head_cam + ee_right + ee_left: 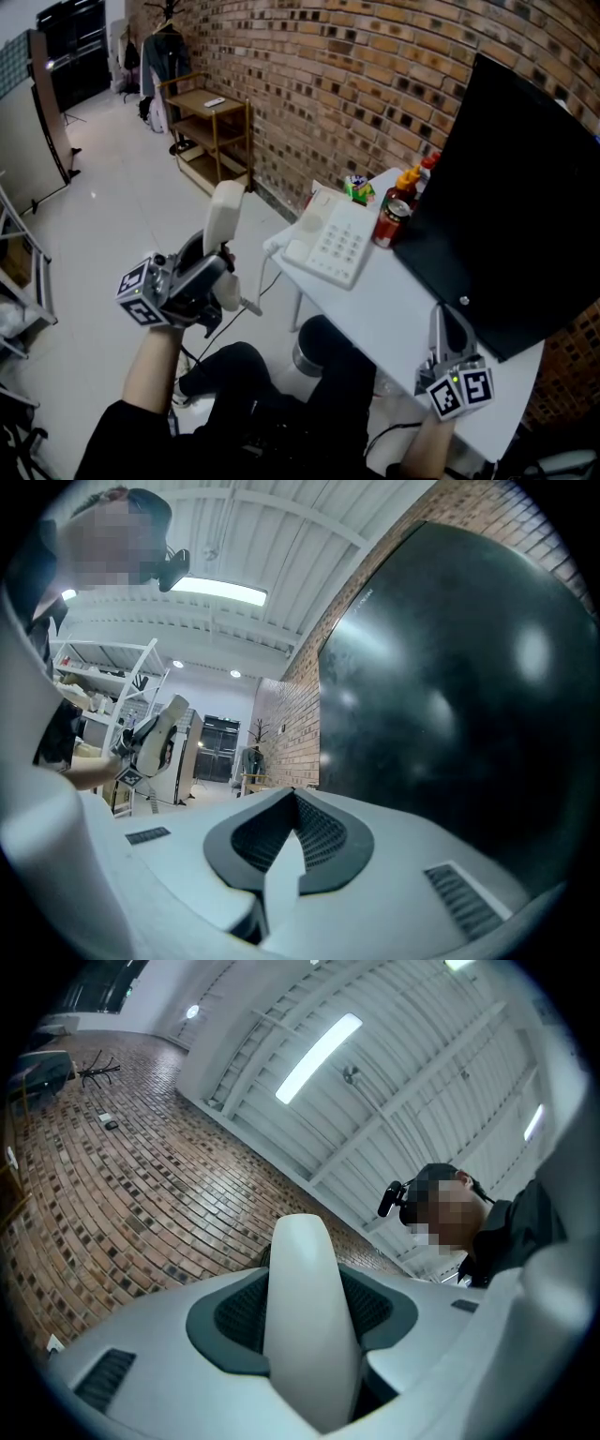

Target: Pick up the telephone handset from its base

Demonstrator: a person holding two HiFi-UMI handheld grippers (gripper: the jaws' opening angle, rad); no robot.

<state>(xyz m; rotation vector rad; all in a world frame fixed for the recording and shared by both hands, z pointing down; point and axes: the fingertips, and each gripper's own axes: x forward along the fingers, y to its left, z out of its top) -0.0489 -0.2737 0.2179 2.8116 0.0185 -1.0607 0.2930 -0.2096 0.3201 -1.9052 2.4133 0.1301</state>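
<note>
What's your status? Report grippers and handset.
Left gripper shut on handset, lifted clear of base. Right gripper shut, empty, at table edge. Nothing in the way.

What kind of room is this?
Probably a workshop-style office or studio: a bare red brick wall, a wooden shelf unit beside it, and a white push-button telephone base on a white table.
</note>
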